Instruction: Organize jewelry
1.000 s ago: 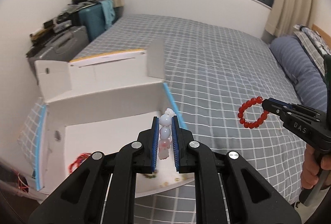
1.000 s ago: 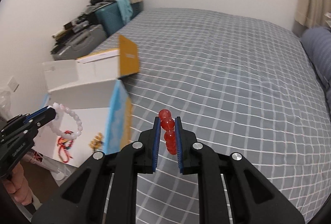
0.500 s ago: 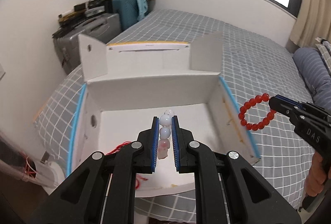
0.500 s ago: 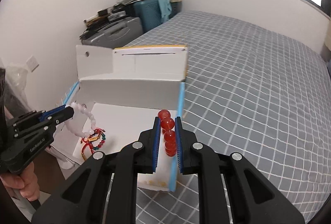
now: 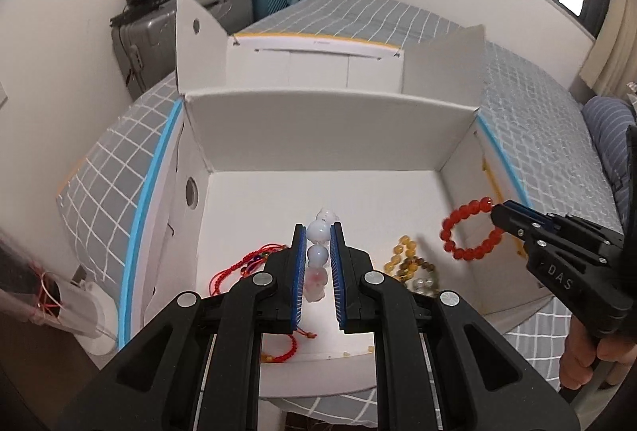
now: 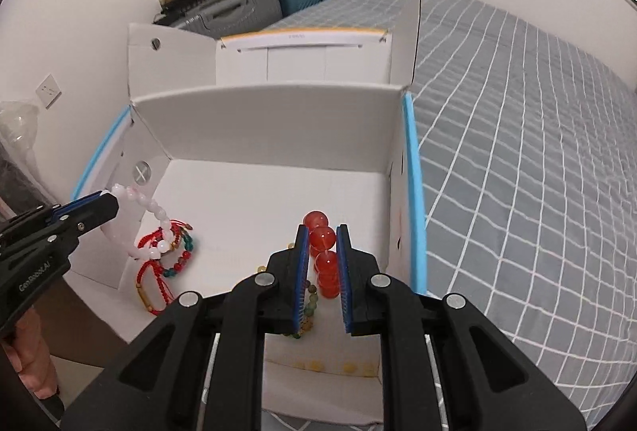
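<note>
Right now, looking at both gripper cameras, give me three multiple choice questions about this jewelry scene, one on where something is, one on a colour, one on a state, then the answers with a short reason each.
1. Where does the white box sit?
A. On the checked bed cover
B. On a wooden desk
C. On top of the suitcases

2. What colour is the bracelet that the right gripper holds?
A. Green
B. Red
C. Black

3. What state is the left gripper in?
A. Open and empty
B. Shut on the pale bead bracelet
C. Shut on a red cord

Answers:
1. A, the grey checked bed cover shows on both sides of the box.
2. B, the red bead bracelet hangs as a loop from its tips over the box's right side.
3. B, the pale bead bracelet sits pinched between the blue pads, above the open box.
</note>
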Demonstrator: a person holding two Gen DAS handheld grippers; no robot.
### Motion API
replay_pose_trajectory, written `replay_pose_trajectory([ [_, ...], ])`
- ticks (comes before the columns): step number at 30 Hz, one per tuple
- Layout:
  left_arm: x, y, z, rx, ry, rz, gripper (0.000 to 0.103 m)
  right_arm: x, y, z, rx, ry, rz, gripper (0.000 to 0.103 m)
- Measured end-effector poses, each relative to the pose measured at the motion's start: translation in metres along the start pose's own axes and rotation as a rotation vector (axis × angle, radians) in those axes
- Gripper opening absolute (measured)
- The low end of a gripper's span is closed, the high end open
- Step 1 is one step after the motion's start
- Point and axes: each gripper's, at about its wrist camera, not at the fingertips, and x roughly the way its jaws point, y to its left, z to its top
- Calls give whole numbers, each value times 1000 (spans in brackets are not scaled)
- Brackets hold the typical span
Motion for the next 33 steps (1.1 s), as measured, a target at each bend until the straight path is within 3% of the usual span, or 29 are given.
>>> replay_pose_trajectory([
  [13,29,5,-4,-9,40,14,13,18,7,-5,-8,40,-11,13],
  [19,20,2,-5,-11,3,48,14,26,10,-6,-5,69,-29,14],
  [21,16,2,-6,-13,1,51,17,23,12,-5,-9,52,-38,14],
  [23,9,2,-7,-19,-15,59,29,15,14,-5,-14,25,-45,14],
  [25,-1,1,-8,-18,-38,68,36,4,17,-4,-26,2,-45,20],
  [27,-12,1,-9,-17,-60,68,47,-9,19,-4,-33,-29,-44,44],
  [33,-52,-6,-14,-13,-147,64,59,-47,24,-10,-53,-146,-58,64],
])
